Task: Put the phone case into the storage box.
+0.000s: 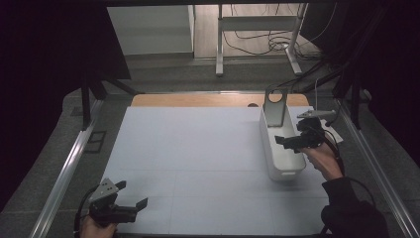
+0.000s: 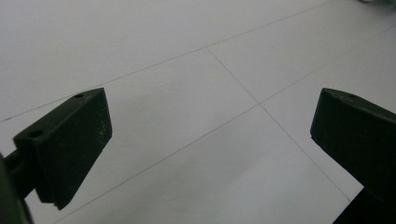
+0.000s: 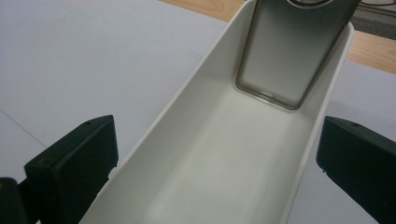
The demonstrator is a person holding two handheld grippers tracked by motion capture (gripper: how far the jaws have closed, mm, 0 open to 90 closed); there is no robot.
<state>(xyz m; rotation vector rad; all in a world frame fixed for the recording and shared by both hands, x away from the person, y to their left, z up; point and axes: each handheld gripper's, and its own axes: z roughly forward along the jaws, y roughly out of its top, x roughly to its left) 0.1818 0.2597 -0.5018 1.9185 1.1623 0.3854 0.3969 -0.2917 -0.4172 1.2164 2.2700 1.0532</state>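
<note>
A long white bin is seen in the high view near the right edge of the white table surface, its length running from front to back. A grey phone case stands upright against the bin's far end wall and rises above the rim. The right gripper is held over the bin's right wall, about halfway along its length.

In the right gripper view, the bin's interior is shown from above, with the case leaning on the far wall and its lower edge resting on the bin floor. The jaws are spread wide, one outside each long wall, and nothing is gripped. A strip of wooden table edge is visible beyond the bin.

The left gripper is seen in the high view at the front left corner of the surface. In the left gripper view its jaws are spread wide over bare white surface crossed by thin lines, with nothing between them.
</note>
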